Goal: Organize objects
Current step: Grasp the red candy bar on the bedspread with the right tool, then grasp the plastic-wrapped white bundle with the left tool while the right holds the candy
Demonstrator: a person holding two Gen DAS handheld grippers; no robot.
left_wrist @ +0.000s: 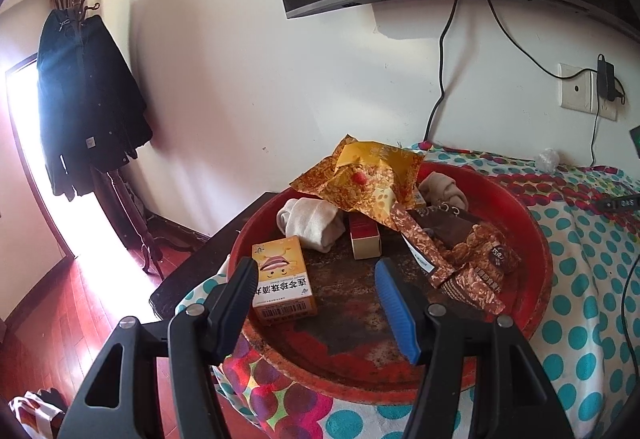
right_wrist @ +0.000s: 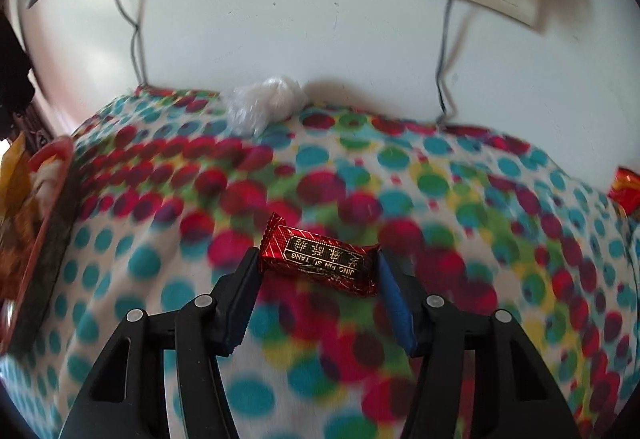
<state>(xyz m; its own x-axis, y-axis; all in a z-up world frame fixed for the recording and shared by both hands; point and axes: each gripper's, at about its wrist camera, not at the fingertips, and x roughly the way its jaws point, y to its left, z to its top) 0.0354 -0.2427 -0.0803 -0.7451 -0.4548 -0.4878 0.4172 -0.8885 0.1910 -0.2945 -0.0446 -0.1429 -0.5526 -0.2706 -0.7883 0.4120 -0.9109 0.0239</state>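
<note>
From the left wrist view, the left gripper hangs tilted downward over the near edge of a round red tray, its jaws spread with nothing between them. The black finger stands just in front of an orange medicine box at about 9 o'clock in the tray; the blue-padded finger is over the bare, worn tray floor. Toward 12 o'clock lies a crumpled yellow snack bag, with a rolled pale sock at 10 o'clock, a second one at 1 o'clock, a small red and cream box near the middle, and brown snack packets at 3 o'clock. The tray sits on a polka-dot cloth.

From the right wrist view, the right gripper points steeply down at the same dotted cloth. A red wrapped candy lies crosswise between the fingertips, and both tips touch its ends, pinching it lightly. The tray's rim shows at 9 o'clock, well apart from the candy. A clump of clear plastic lies at 12 o'clock by the wall, and another red wrapper at 3 o'clock.
</note>
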